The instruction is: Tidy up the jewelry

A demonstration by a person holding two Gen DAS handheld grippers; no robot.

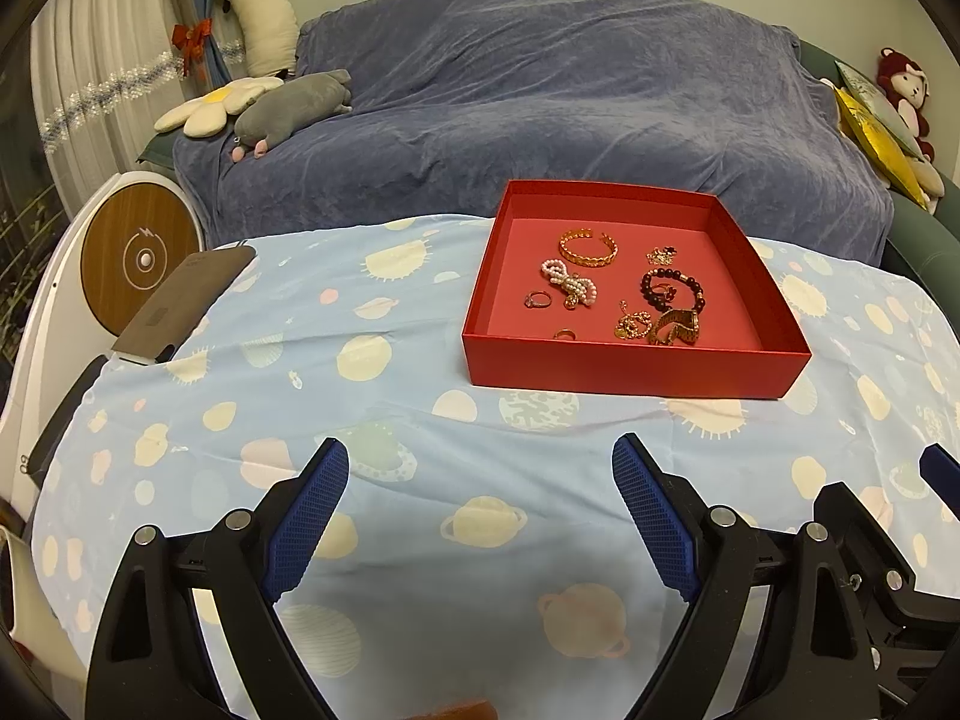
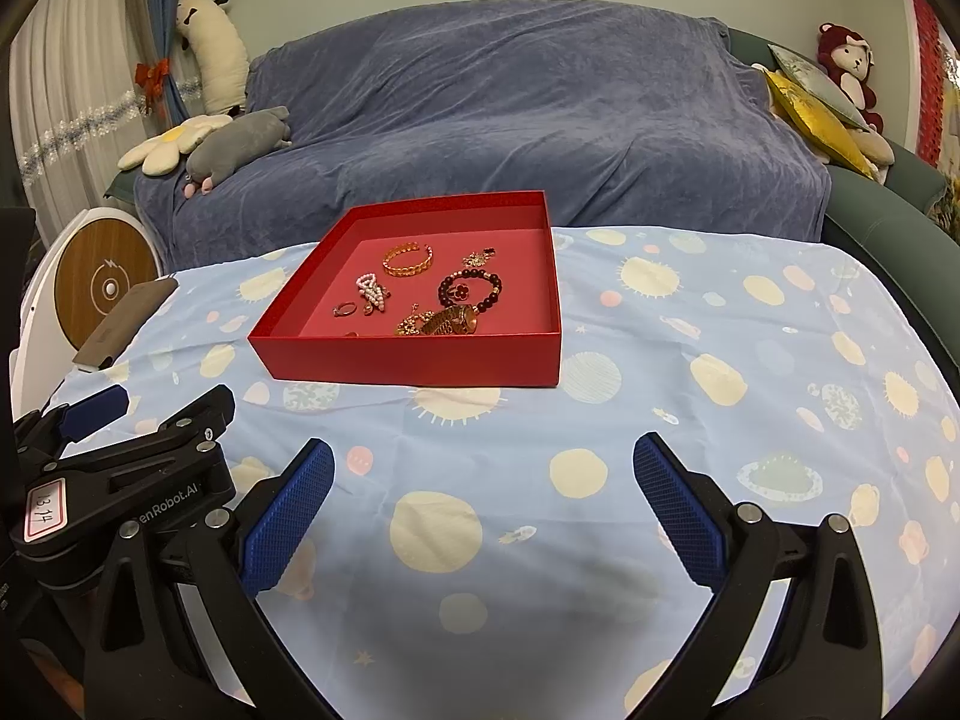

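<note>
- Grippers first: the left gripper (image 1: 480,468) hangs over the tablecloth with its blue-padded fingers spread wide and nothing between them; in the right wrist view it shows again at the lower left, a black frame with a numbered label.
- The right gripper (image 2: 483,465) is likewise spread wide and empty, above bare cloth; one of its blue fingertips (image 1: 936,465) peeks in at the right edge of the left wrist view.
- Both tools sit side by side on the near side of the table, well apart from the box.
- A light blue tablecloth (image 2: 660,360) printed with planets and suns covers the table.
- The red box (image 1: 636,363), shallow and without a lid, stands on the cloth beyond the grippers, ahead and to the right of the left one and ahead and to the left of the right one.
- Inside the box lie the jewelry pieces: a gold cuff bracelet (image 1: 588,247) toward the back, a pearl bow clip (image 1: 569,283) just in front of it, a small ring (image 1: 538,299) beside the clip, a dark beaded bracelet (image 1: 671,288) to the right, a gold watch (image 1: 675,327) near the front wall, touching a tangle of gold chain (image 1: 633,324).
- A second small ring (image 1: 564,334) lies alone near the front wall.
- A brown phone-shaped case (image 1: 186,306) rests at the far left edge of the table.
- Behind the table is a sofa under a blue-grey throw (image 2: 510,108), with plush toys at both ends.
</note>
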